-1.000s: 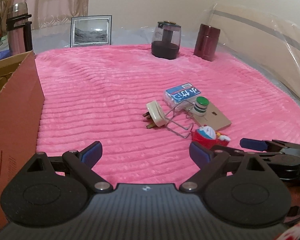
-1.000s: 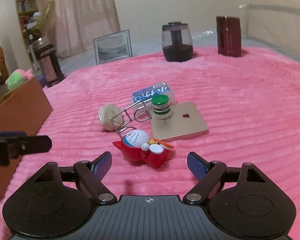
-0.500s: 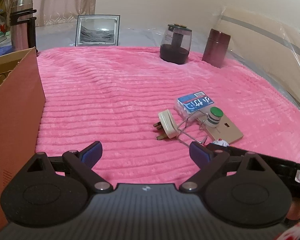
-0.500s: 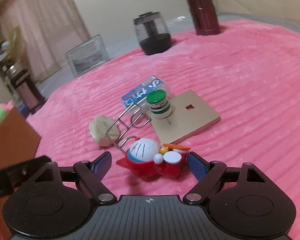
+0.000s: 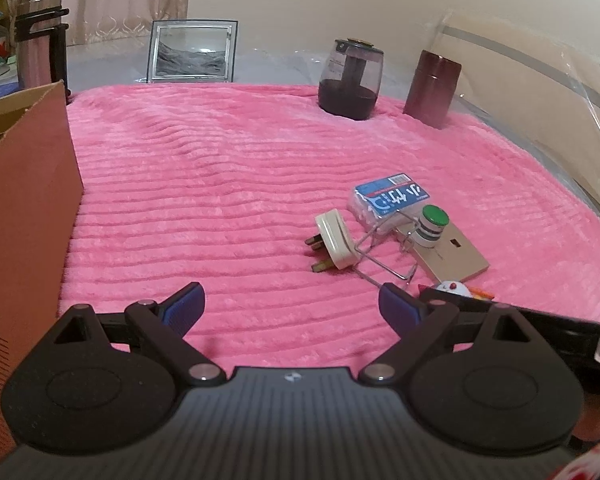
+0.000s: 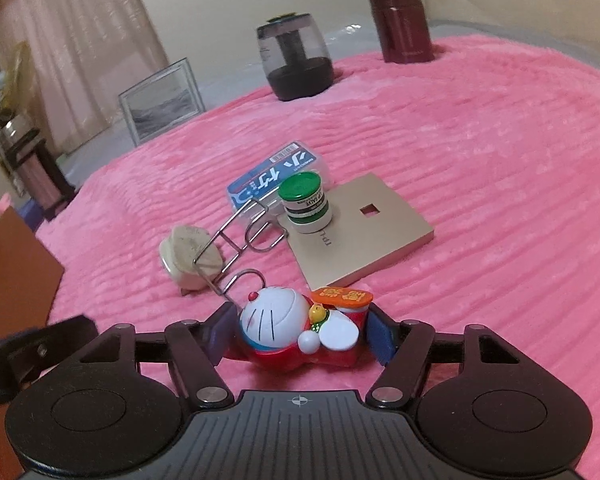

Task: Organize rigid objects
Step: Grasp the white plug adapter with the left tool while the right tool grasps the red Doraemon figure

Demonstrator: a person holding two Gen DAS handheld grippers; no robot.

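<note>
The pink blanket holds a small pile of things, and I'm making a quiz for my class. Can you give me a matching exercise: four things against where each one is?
Things:
1. green-capped jar
2. cat toy
3. plug
4. dark red canister

Places:
A. between the right gripper's fingers
B. upright at the far edge of the blanket
C. standing on the gold plate
D. lying on the blanket beside the wire rack

Pairs: 1-C, 2-A, 3-D, 4-B
</note>
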